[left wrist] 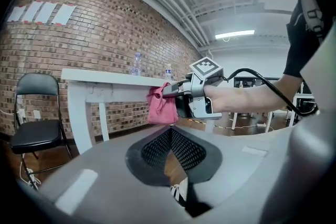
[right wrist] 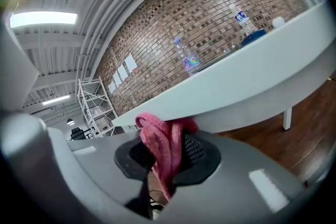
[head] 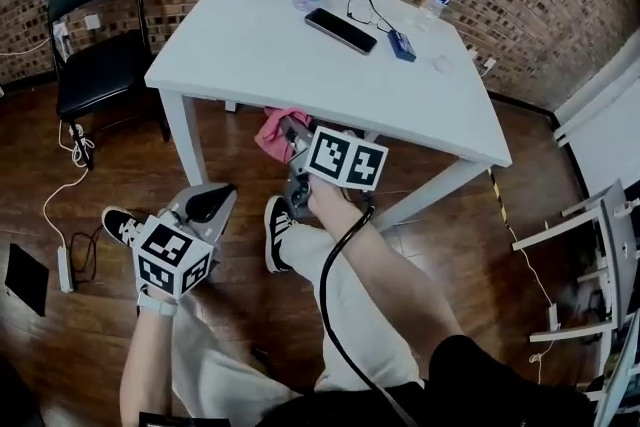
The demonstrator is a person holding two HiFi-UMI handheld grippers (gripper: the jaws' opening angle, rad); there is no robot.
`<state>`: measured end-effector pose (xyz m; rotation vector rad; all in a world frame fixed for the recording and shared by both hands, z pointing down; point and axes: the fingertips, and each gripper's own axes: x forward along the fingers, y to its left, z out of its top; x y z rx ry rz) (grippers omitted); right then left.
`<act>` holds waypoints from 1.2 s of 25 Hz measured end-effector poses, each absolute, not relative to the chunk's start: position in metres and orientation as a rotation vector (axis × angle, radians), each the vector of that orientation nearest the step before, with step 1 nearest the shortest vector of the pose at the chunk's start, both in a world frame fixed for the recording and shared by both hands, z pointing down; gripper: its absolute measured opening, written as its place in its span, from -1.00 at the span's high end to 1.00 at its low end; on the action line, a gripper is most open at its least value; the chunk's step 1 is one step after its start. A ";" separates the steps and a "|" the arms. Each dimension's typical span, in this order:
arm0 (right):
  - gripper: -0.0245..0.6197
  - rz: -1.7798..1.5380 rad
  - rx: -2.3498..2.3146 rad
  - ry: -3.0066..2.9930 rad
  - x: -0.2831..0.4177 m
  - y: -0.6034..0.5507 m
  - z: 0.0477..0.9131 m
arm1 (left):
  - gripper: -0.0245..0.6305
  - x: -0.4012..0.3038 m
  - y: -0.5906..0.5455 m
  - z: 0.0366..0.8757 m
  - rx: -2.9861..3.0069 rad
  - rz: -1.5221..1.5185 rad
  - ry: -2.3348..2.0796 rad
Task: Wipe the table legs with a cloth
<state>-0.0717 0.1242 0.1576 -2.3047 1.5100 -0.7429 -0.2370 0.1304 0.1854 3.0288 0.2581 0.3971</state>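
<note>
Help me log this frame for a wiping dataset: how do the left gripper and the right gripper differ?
The right gripper is shut on the pink cloth; the left gripper is shut on nothing. The right gripper is held up by the table's front edge; the left gripper sits lower, clear of the table, near the person's shoe. Both are hand-held and carry a marker cube.
</note>
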 end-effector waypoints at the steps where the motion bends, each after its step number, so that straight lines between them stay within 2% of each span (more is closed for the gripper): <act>1: 0.75 -0.735 -2.311 1.506 -0.065 0.137 0.156 | 0.94 -0.233 0.141 0.181 3.035 0.399 0.255; 14: 0.75 -0.713 -2.369 1.458 0.008 0.275 0.153 | 0.94 -0.172 0.269 0.176 3.046 0.454 0.338; 30: 0.74 -0.707 -2.419 1.419 0.113 0.459 0.152 | 0.94 -0.044 0.432 0.179 3.060 0.397 0.476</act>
